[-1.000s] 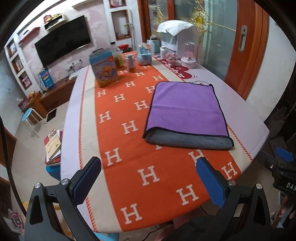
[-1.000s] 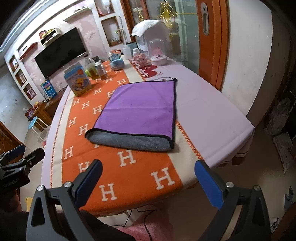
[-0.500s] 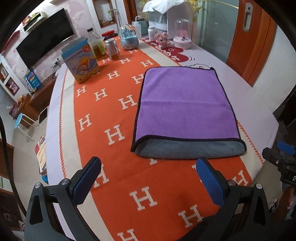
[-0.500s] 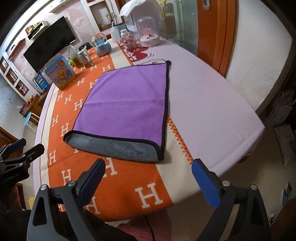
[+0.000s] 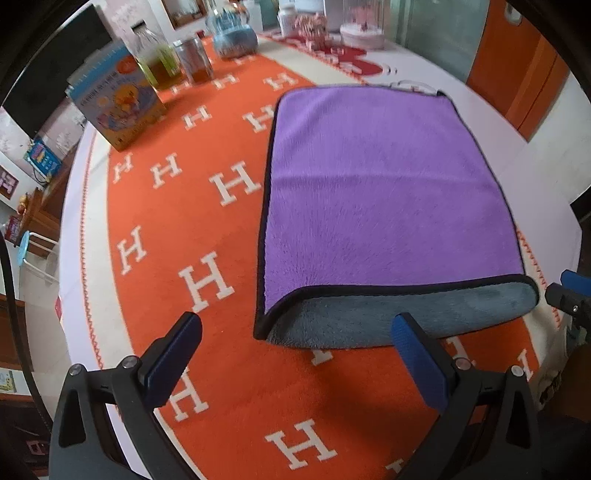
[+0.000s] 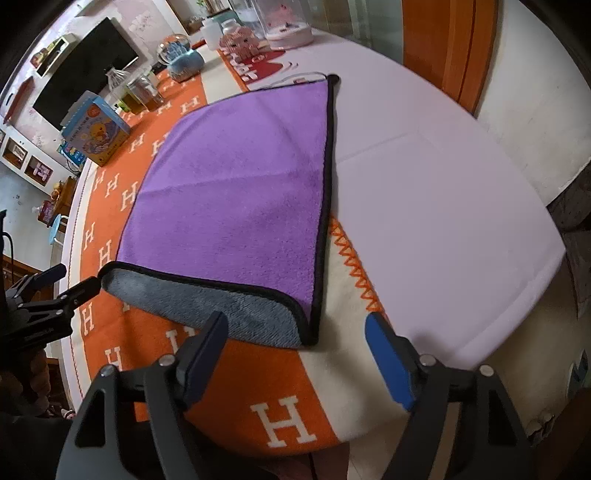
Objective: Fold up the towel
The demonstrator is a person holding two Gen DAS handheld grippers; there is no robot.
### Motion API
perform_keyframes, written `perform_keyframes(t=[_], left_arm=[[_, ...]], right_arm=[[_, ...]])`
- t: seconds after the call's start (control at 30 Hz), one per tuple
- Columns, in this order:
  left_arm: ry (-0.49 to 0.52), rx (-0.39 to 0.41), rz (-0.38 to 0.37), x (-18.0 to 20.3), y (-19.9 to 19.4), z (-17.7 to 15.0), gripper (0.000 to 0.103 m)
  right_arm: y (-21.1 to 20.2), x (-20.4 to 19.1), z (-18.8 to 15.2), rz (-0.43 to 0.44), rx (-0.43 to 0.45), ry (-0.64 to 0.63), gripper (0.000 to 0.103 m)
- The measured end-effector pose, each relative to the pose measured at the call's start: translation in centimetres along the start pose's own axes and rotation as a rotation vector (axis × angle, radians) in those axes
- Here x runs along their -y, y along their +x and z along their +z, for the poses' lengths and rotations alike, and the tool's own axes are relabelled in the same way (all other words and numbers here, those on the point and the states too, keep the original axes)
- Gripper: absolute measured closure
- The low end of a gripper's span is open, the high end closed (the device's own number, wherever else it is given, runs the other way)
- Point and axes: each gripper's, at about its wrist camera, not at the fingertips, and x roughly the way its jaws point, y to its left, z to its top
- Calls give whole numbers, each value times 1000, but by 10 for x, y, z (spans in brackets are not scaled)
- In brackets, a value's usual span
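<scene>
A purple towel point(image 5: 384, 184) with black trim lies folded once on the orange tablecloth, its grey underside point(image 5: 369, 317) showing along the near edge. It also shows in the right wrist view point(image 6: 236, 192). My left gripper point(image 5: 295, 354) is open and empty, just short of the towel's near left corner. My right gripper point(image 6: 295, 343) is open and empty, just short of the near right corner point(image 6: 308, 332). Each gripper shows at the edge of the other's view.
An orange H-patterned cloth point(image 5: 207, 280) covers the round table over a lilac cover point(image 6: 443, 206). At the far side stand a picture box point(image 5: 118, 99), glass jars point(image 5: 192, 59), a blue globe point(image 5: 234, 37) and a pink dome point(image 6: 288, 22). The table edge is near me.
Both grippers have moved forward and down toward the towel's near edge. The towel now fills much more of each view. It has not moved.
</scene>
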Motion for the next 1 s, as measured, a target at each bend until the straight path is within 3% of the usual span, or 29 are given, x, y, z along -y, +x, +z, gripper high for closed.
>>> perform_keyframes(t=[0.47, 1.0], left_arm=[[9, -104, -25, 1, 46, 11, 5], [8, -113, -41, 1, 49, 7, 44]], right_arm=[[36, 11, 10, 61, -98, 70, 52], [43, 5, 9, 77, -124, 46, 79]])
